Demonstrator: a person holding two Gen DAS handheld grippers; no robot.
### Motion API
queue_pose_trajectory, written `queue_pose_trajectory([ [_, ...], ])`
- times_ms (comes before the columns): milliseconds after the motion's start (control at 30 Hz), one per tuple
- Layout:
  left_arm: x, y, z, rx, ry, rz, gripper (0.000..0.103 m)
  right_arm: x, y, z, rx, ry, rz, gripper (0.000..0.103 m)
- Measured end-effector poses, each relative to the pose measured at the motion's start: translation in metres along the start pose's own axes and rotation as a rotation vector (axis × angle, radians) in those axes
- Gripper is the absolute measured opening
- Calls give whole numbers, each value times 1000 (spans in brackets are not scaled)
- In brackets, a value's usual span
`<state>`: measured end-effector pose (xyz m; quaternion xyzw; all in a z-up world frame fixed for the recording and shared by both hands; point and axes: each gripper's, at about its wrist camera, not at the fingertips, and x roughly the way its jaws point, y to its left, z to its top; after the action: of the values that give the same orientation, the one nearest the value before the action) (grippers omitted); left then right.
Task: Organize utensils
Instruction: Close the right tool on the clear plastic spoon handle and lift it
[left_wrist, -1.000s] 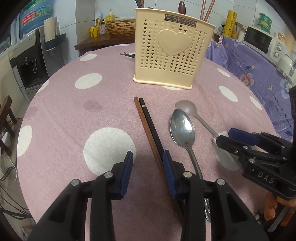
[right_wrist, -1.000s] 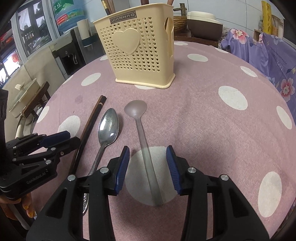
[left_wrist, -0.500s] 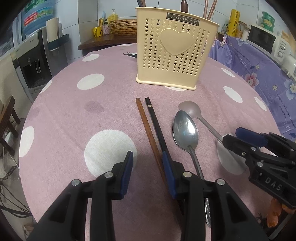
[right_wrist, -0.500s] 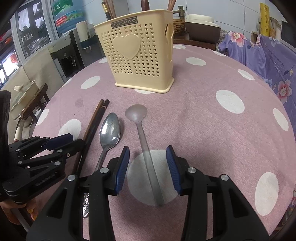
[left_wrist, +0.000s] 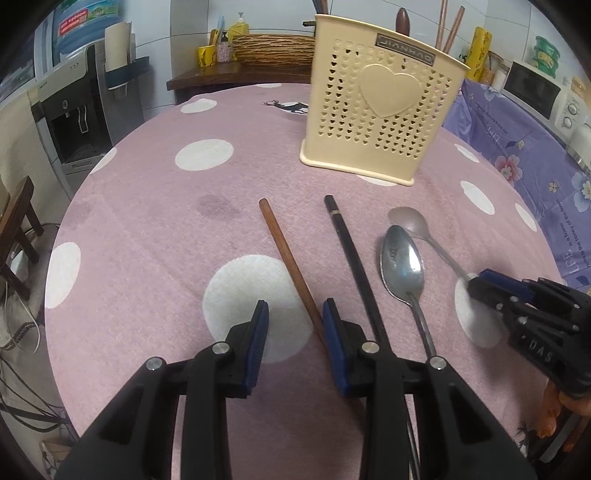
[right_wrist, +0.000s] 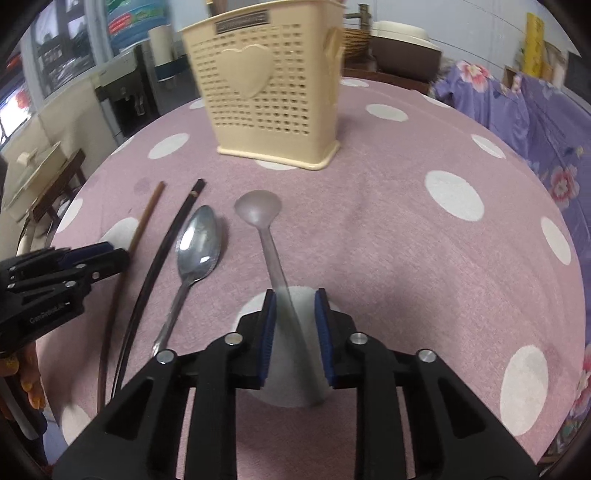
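Some utensils already stand in my holder (left_wrist: 380, 107); four still lie flat. My left gripper (left_wrist: 295, 325) gapes around the brown chopstick (left_wrist: 288, 266), my right gripper (right_wrist: 293, 325) around the clear spoon (right_wrist: 266, 229), neither clamped yet

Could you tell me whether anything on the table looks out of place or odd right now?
Mostly unsorted utensils: a brown wooden chopstick, a black chopstick, a steel spoon and a translucent plastic spoon lie loose before the cream perforated holder. The chopsticks splay apart. A faint dark stain marks the pink polka-dot tablecloth.
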<state>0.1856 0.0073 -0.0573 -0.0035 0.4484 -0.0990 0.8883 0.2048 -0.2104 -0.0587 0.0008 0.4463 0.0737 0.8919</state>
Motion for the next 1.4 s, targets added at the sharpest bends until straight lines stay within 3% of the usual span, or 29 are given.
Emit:
queue_pose_trajectory([
  [200, 1, 4, 2, -19, -5, -8, 31, -3, -3, -2, -5, 27, -45, 21],
  [300, 2, 7, 5, -35, -2, -21, 31, -6, 0, 4, -11, 28, 25, 22],
  [400, 2, 9, 8, -41, -8, -16, 31, -6, 4, 24, -51, -4, 76, 29],
  [467, 2, 11, 9, -46, -10, -18, 31, 1, 7, 38, -79, -2, 98, 43],
  [500, 2, 12, 9, -49, -8, -15, 31, 6, 8, 42, -92, 9, 105, 44],
  [800, 5, 19, 10, -59, -8, -7, 31, 42, 18, 60, -149, 60, 94, 44],
  [1167, 6, 19, 12, -59, -9, -4, 31, 53, 33, 67, -199, 32, 73, 37],
  [1400, 7, 19, 12, -55, -9, -2, 31, 39, 20, 71, -113, -16, 115, 37],
])
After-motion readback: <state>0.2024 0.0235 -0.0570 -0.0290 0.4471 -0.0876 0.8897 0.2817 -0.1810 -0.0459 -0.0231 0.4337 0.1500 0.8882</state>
